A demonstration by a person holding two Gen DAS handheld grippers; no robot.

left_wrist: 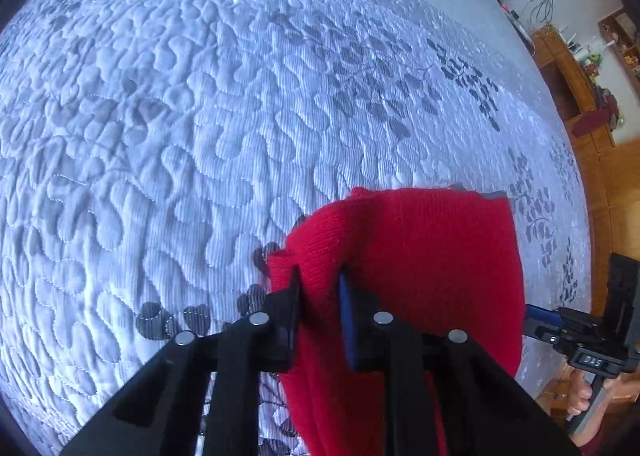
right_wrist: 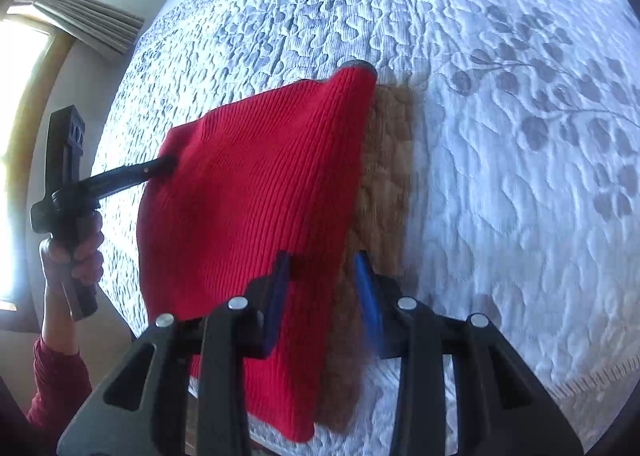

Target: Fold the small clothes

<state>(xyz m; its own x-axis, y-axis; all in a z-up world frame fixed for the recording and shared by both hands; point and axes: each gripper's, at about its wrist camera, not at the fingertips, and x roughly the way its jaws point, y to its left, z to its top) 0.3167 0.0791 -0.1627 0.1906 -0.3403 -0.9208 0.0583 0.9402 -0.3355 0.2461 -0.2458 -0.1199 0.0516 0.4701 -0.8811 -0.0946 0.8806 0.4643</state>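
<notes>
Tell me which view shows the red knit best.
The right wrist view: the red knit spreads out almost whole, ribs sharp, lifted over the bedspread. The left wrist view shows only one bunched part behind the left hand-held gripper.
</notes>
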